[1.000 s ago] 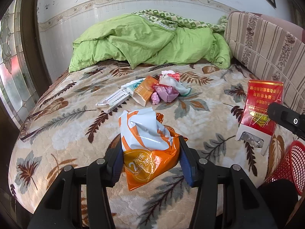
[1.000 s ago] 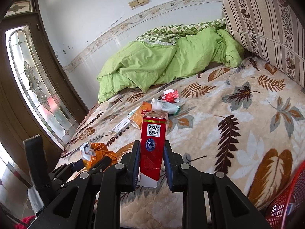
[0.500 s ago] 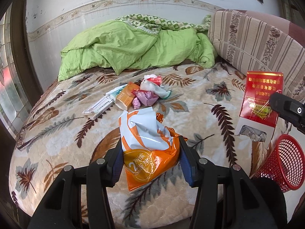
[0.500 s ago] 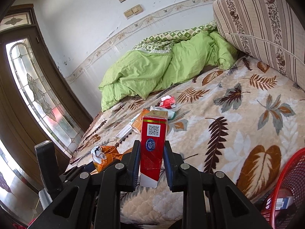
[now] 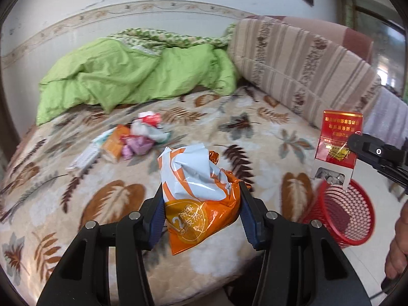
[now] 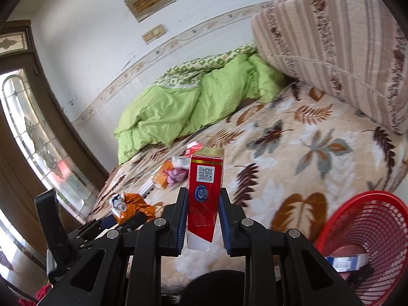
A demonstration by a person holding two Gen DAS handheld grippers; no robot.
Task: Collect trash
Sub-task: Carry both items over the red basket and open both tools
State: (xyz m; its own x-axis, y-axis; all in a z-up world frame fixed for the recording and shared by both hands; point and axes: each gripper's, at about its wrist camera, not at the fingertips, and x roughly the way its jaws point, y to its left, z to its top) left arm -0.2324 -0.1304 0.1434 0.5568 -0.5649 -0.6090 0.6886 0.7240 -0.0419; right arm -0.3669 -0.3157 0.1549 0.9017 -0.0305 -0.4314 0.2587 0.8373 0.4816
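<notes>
A: What is the left tool [image 5: 201,204] gripping?

B: It is clamping an orange bag [image 5: 199,191], crumpled, with white at its top. The blue pads are pressing on both sides of it, the jaws partly apart to fit it, and the bag is hanging above the near edge of the bed [image 5: 76,178].

A: And the right tool [image 6: 202,209]?

B: It is pinching a red box [image 6: 204,191] upright between nearly closed jaws, the QR code facing the camera. In the left view that box [image 5: 336,140] is showing at the right, just above the basket [image 5: 352,216].

A: Where is the basket sitting?

B: The red mesh basket [image 6: 369,219] is standing on the floor by the bed's near right corner. Something blue and white is lying inside it; I cannot tell what.

A: Is anything lying farther out on the bed?

B: A trash pile [image 5: 137,137] is lying at mid-bed, left of centre: wrappers in orange, pink, white and red, blurred. Beyond it a green quilt [image 5: 137,76] is lying bunched against the far wall, and a striped cushion [image 5: 301,63] is leaning along the right.

A: Is the person showing?

B: Only a hand [image 5: 397,239], at the right edge of the left view.
</notes>
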